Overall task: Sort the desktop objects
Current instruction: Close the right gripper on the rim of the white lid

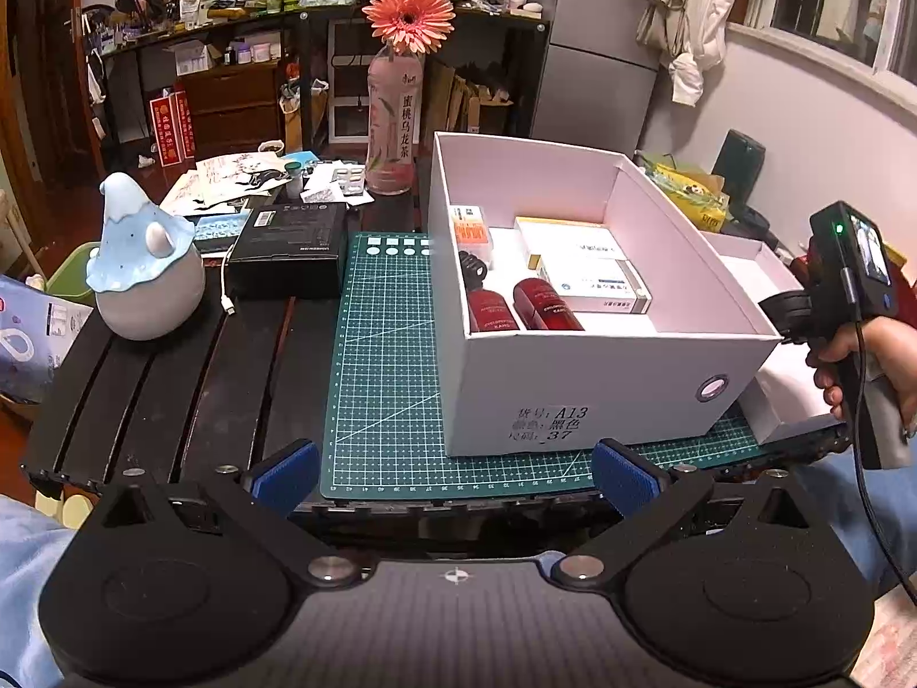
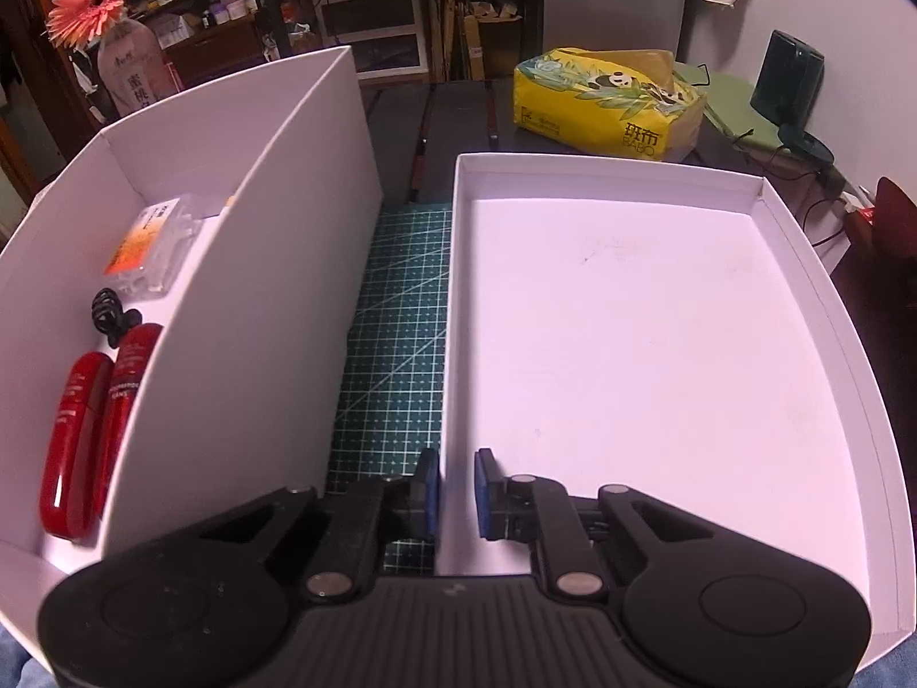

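A white shoebox (image 1: 573,378) stands on the green cutting mat (image 1: 390,344). Inside lie two red bottles (image 1: 524,307), white medicine boxes (image 1: 590,269), a black coiled item (image 1: 473,266) and an orange-labelled clear pack (image 1: 473,229). Its white lid (image 2: 630,344) lies upside down and empty to the right of the box (image 2: 240,286). My right gripper (image 2: 457,493) straddles the lid's near left wall; the left pad is against the wall, the right pad stands slightly off it. My left gripper (image 1: 455,476) hangs wide open and empty over the table's near edge, in front of the box.
On the left stand a blue-and-white ceramic figure (image 1: 146,264) and a black carton (image 1: 286,246) with a white cable. A pink bottle holding an orange flower (image 1: 395,114) stands behind the mat. A yellow tissue pack (image 2: 607,103) lies beyond the lid. Papers clutter the far left.
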`<state>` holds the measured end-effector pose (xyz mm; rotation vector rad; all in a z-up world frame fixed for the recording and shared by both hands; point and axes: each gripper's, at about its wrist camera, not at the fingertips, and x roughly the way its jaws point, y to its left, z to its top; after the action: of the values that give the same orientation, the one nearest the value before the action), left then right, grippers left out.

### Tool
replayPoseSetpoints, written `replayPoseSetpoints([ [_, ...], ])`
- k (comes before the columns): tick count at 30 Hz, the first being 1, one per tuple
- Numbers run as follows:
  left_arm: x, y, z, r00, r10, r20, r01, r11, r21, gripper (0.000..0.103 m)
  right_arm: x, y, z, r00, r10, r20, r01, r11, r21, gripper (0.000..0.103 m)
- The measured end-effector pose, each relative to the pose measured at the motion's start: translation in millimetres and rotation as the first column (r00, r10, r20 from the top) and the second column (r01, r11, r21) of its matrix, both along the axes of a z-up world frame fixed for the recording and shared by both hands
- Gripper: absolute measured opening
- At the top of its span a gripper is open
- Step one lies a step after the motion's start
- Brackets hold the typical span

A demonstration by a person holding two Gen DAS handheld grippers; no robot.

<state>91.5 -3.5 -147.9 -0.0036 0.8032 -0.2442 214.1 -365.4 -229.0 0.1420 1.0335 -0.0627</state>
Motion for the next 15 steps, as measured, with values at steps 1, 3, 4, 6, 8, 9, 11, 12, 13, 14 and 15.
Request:
replayPoseSetpoints([
  [1,-0.3,0.3,0.3,1.0,0.001,0.004,-0.001,1.0,-0.002,0.102,0.2,0.4,-0.2,1.0,0.004,0.0,-0.004,1.0,-0.003,0.012],
  [3,-0.7,-0.2,0.3,1.0,0.0,0.009,0.0,1.0,0.001,0.102,0.7,3.0,-1.6,1.0,0.016,0.002,-0.016,1.0,-0.02,0.012],
  [4,-0.8,-0.7,0.1,1.0,-0.001,0.01,0.001,1.0,0.004,0.102,0.6,4.4,-2.1,1.0,0.022,0.008,-0.022,0.999,-0.029,0.012],
  [6,-1.7,-1.8,-0.2,1.0,-0.006,0.016,0.006,1.0,0.006,0.102,0.8,6.8,-2.9,0.999,0.03,0.015,-0.03,0.998,-0.046,0.012],
  [8,-3.0,-2.7,-0.2,1.0,-0.014,0.027,0.014,1.0,0.002,0.102,1.4,8.3,-3.2,0.999,0.035,0.015,-0.034,0.998,-0.058,0.012],
  [9,-3.7,-3.5,-0.3,0.999,-0.021,0.031,0.021,1.0,0.003,0.102,1.5,8.7,-3.3,0.999,0.036,0.016,-0.035,0.997,-0.062,0.012],
  [11,-4.3,-5.9,-0.9,0.999,-0.03,0.033,0.029,0.999,0.016,0.102,1.9,8.3,-3.3,0.999,0.036,0.018,-0.035,0.998,-0.049,0.005],
  [12,-4.1,-6.4,-1.1,0.999,-0.033,0.031,0.032,0.999,0.02,0.102,2.0,7.1,-3.2,0.999,0.03,0.02,-0.03,0.999,-0.031,0.004],
  [13,-3.6,-6.2,-1.4,0.999,-0.036,0.027,0.036,0.999,0.017,0.102,1.7,5.5,-2.3,0.999,0.022,0.023,-0.022,1.0,-0.019,0.004],
  [14,-2.8,-5.3,-1.8,0.999,-0.038,0.021,0.038,0.999,0.01,0.102,1.3,3.8,-1.2,1.0,0.013,0.027,-0.013,1.0,-0.009,0.004],
  [15,-1.9,-4.0,-2.2,0.999,-0.039,0.014,0.039,0.999,0.0,0.102,1.0,2.5,0.3,0.999,0.006,0.031,-0.006,1.0,-0.001,0.004],
])
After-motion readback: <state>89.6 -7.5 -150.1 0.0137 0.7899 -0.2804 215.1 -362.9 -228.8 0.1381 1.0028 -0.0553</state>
